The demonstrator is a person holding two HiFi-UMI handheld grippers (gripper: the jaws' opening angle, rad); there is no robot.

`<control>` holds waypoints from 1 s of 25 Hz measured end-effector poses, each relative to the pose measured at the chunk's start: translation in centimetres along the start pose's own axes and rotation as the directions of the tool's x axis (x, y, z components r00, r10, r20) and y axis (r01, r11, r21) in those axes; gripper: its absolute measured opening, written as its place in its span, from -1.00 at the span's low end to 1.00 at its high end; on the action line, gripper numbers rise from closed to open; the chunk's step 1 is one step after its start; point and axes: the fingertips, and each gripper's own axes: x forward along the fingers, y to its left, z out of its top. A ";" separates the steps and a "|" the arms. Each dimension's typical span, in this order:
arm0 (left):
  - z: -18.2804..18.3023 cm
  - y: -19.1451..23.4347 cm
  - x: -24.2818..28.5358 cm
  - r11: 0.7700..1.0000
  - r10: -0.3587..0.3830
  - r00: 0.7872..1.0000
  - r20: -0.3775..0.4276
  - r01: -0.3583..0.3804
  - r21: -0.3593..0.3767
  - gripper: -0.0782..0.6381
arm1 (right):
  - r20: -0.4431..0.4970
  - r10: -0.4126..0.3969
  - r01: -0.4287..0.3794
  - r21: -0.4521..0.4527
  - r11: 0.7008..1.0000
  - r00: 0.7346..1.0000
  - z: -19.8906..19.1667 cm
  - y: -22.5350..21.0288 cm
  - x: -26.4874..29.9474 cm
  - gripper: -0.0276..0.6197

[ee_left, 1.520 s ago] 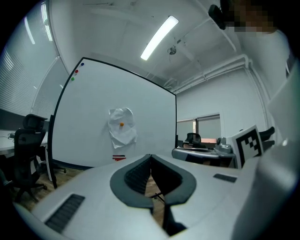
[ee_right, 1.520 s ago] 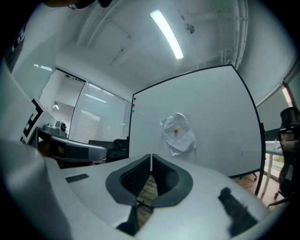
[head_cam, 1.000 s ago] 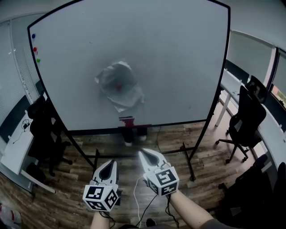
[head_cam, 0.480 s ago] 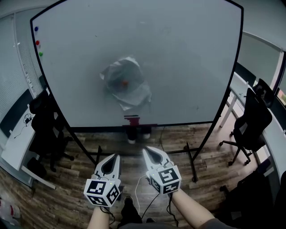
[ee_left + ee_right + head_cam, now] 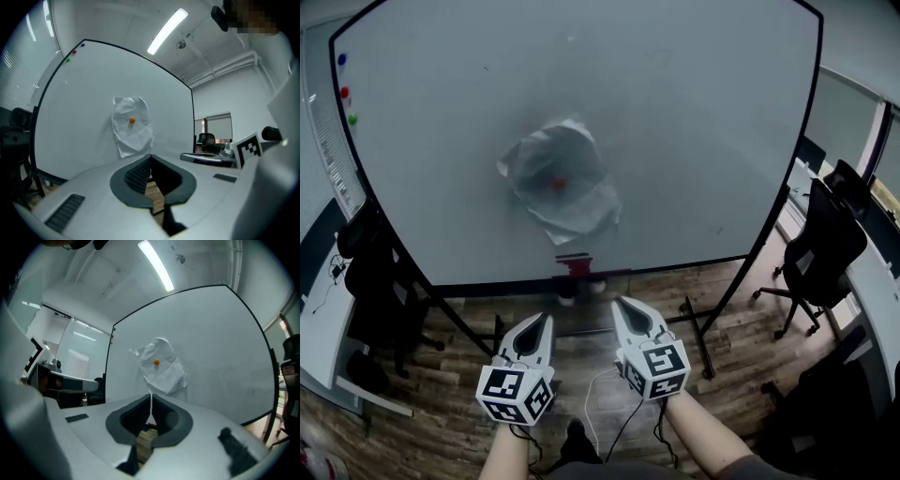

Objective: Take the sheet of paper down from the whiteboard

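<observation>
Well, the sheet of paper [image 5: 574, 212] hangs crumpled on the whiteboard [image 5: 703, 112], straight ahead of my two hand-held grippers and higher than their tips, well apart from both. A small orange-red magnet [image 5: 558, 183] sits near the middle of the sheet. My left hand-held gripper [image 5: 546, 319] points at the board with its jaws closed together and nothing between them. My right hand-held gripper [image 5: 618, 301], just beside it, has its jaws closed tip to tip as well and is also empty. Beyond the tips, a small red object [image 5: 574, 263] rests at the board's lower edge, below the paper. Far up and to the left of my left hand-held gripper, three coloured magnets [image 5: 344, 92] sit in a column near the board's corner. A black office chair [image 5: 823, 246] stands off to the right of my right hand-held gripper, and a wooden floor [image 5: 441, 398] lies beneath both.
</observation>
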 end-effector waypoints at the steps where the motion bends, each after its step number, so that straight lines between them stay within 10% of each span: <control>1: 0.3 0.6 0.8 1.000 -0.009 1.000 0.001 0.009 0.005 -0.74 | 0.004 -0.013 0.013 0.001 1.000 1.000 0.2 -0.4 0.8 -0.84; 25: 4.8 9.2 13.2 0.973 -0.218 0.975 0.036 0.214 0.081 -0.74 | -0.020 -0.334 0.334 0.032 0.942 0.942 1.3 -7.7 11.2 -0.84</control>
